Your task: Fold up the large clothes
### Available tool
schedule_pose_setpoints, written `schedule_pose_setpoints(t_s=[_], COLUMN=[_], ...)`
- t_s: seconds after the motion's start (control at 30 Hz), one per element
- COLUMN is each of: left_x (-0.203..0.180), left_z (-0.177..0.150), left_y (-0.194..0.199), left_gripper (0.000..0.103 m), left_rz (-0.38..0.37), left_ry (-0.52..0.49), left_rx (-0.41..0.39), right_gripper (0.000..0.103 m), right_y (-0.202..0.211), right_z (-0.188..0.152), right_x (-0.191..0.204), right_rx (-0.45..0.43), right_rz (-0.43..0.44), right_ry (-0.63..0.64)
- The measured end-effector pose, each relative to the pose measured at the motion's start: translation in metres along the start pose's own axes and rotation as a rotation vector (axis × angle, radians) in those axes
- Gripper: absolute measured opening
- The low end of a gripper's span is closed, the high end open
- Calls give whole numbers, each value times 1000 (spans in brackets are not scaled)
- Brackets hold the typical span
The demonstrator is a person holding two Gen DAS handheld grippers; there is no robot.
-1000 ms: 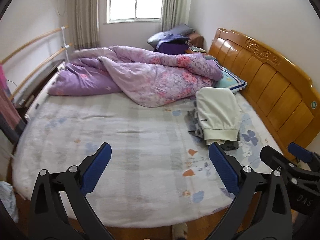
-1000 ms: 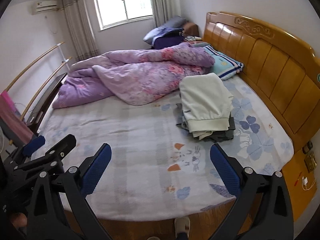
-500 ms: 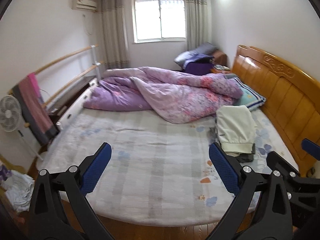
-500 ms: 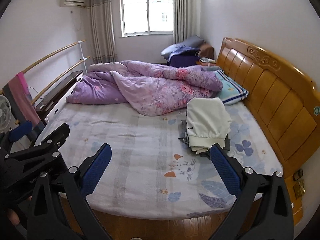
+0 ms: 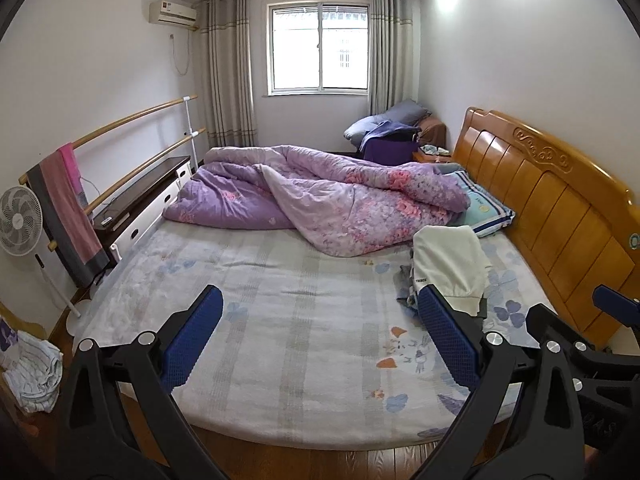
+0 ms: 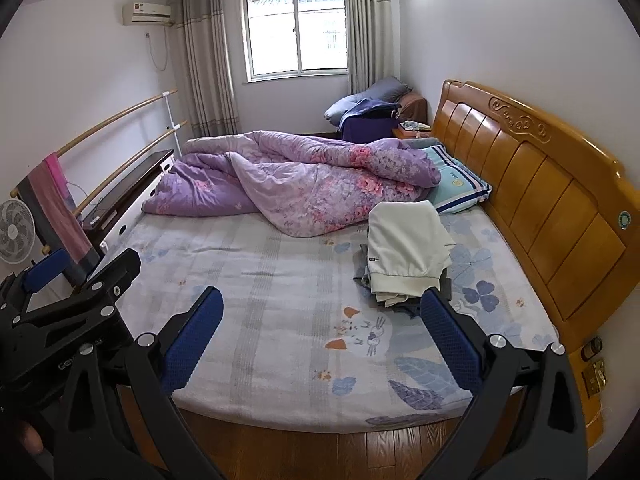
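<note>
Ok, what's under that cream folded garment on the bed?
Darker grey folded clothes stick out beneath the cream folded garment, at its left and near edges, stacked on the patterned bedsheet. How many pieces lie underneath is hidden.

**Bedroom, daylight from the far window**

I see white walls, a curtained window (image 5: 319, 43) at the far end, an air conditioner (image 5: 173, 13) high left, wooden rails (image 5: 132, 120), a wooden headboard (image 6: 532, 184) right, and wood flooring (image 6: 320, 456) below.
</note>
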State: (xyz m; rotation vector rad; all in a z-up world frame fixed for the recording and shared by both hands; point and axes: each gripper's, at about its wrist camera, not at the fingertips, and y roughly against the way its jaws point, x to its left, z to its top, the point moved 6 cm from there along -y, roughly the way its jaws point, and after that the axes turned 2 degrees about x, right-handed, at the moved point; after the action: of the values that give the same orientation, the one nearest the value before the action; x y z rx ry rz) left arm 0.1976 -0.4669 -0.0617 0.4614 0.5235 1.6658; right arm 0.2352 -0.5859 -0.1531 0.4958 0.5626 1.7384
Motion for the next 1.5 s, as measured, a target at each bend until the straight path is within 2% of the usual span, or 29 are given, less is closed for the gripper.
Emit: schedule_pose_setpoints(t_s=[0.27, 0.6, 1.5], left_x=[9, 21, 28], left_z=[7, 12, 19], left_y=[18, 27, 16], left_gripper=[98, 98, 98], left_rz=[-14, -16, -31], left_ry=[-13, -41, -39], left_rx=[-15, -37, -25], right_gripper=[95, 95, 95], right_y=[22, 29, 24], right_z=[-1, -3, -4], right_x=[13, 27, 39], right_rx=[-24, -29, -12], right_rz=[-13, -38, -49], right_ry=[-25, -36, -52])
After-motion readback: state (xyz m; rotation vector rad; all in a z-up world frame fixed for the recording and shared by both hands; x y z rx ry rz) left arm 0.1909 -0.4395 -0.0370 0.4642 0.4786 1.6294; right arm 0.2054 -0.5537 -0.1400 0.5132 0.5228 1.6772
